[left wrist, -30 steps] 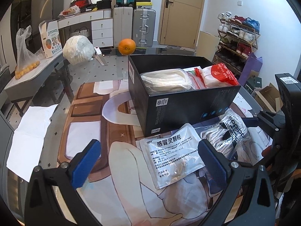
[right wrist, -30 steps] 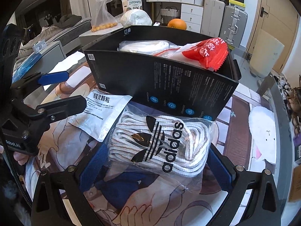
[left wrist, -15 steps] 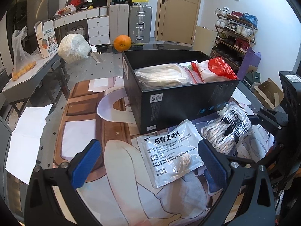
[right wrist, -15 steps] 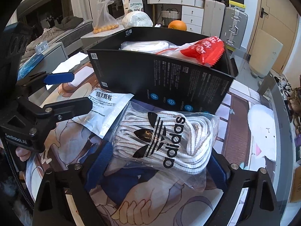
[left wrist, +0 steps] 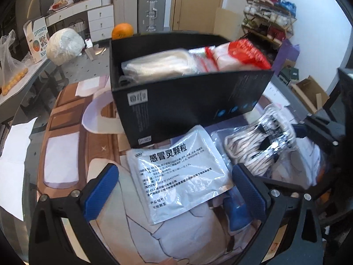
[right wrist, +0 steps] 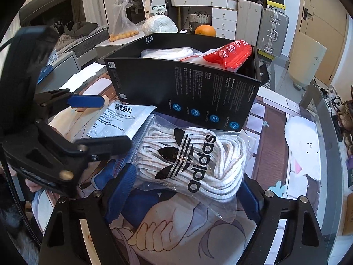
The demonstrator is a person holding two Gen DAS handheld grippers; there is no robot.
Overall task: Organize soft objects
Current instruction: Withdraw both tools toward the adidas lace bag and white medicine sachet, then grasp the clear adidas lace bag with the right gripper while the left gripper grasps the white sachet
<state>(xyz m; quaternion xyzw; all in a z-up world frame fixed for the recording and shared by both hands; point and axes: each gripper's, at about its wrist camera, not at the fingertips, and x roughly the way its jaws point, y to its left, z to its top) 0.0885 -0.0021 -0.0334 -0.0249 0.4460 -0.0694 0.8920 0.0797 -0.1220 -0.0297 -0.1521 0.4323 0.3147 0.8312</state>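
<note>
The left gripper (left wrist: 176,190) is open, its fingers straddling the white sachet (left wrist: 178,172) that lies flat on the mat in front of the box (left wrist: 187,101). The right gripper (right wrist: 183,190) is open around the sock bag (right wrist: 189,161), just right of the sachet. By my estimate the task is partly done: the box holds a white bundle (left wrist: 156,64) and a red packet (left wrist: 247,55); sachet and sock bag remain outside.

Both wrist views sit low over the bench, facing the black box (left wrist: 194,101) at close range. Each shares the box, the white sachet (right wrist: 123,121) and the sock bag (left wrist: 258,150), from opposite sides.
</note>
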